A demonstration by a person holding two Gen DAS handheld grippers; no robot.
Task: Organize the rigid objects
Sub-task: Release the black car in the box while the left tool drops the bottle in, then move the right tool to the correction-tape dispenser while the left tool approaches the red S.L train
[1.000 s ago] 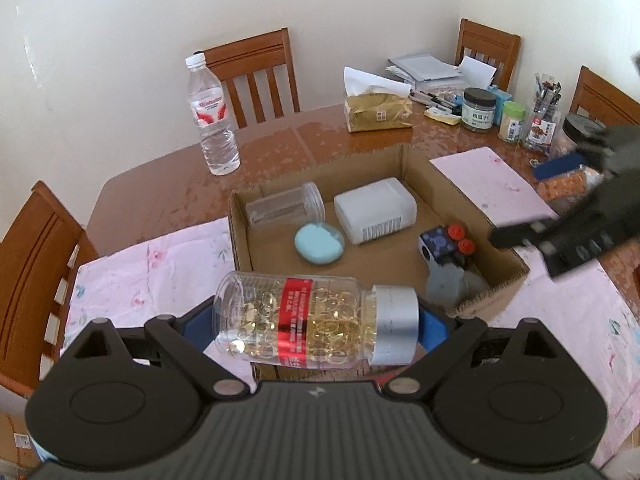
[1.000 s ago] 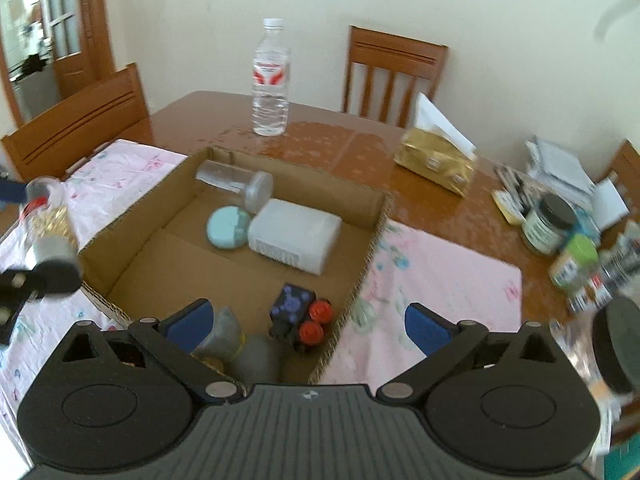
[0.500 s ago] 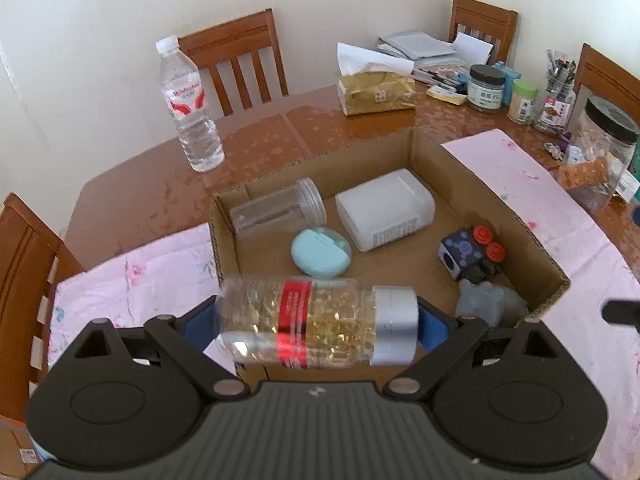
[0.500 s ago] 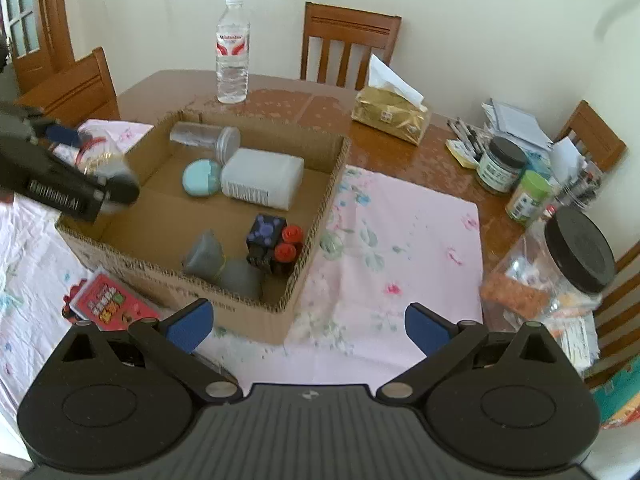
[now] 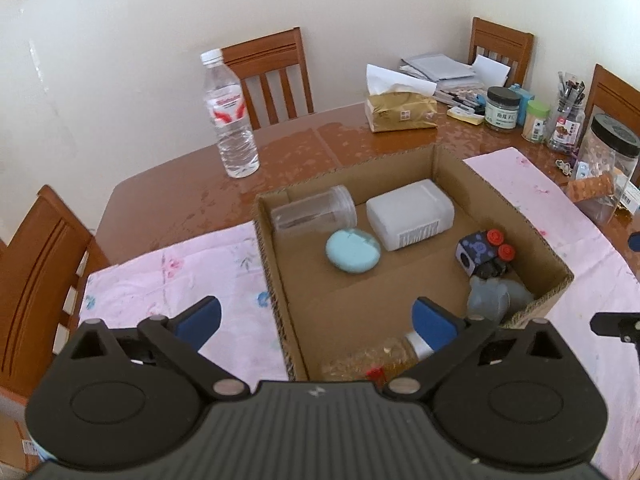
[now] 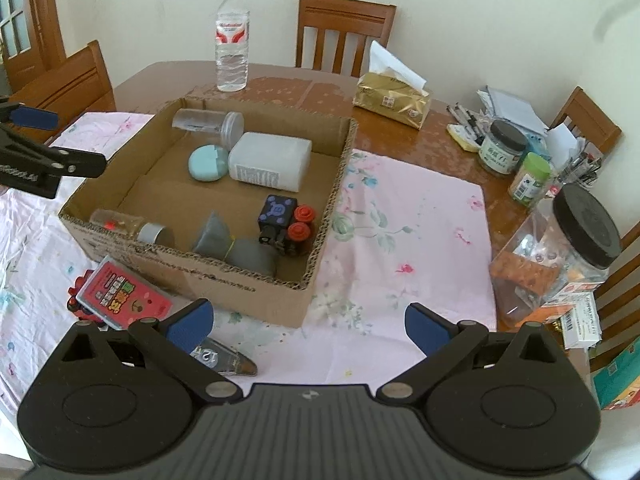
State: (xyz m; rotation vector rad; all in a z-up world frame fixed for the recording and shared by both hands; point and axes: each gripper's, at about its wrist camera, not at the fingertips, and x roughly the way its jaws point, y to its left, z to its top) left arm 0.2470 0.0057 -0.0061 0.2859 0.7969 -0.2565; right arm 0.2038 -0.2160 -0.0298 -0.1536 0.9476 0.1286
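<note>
The capsule bottle (image 6: 128, 227) lies on its side in the cardboard box (image 6: 256, 294), along the near wall; the red card pack (image 6: 122, 295) on the counter lies nearest the right hand-held gripper (image 6: 308, 326), long axis slanting away leftward; both the right and the left hand-held gripper (image 5: 316, 318) gape wide, empty.

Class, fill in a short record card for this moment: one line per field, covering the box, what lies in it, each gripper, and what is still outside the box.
Container: cardboard box, open top, on the pink cloth
In the box: capsule bottle on its side, clear jar, white box, blue case, dice block, grey pieces
Left gripper: open, empty, above the box's near edge
Right gripper: open, empty
Outside the box: red card pack on the cloth
</note>
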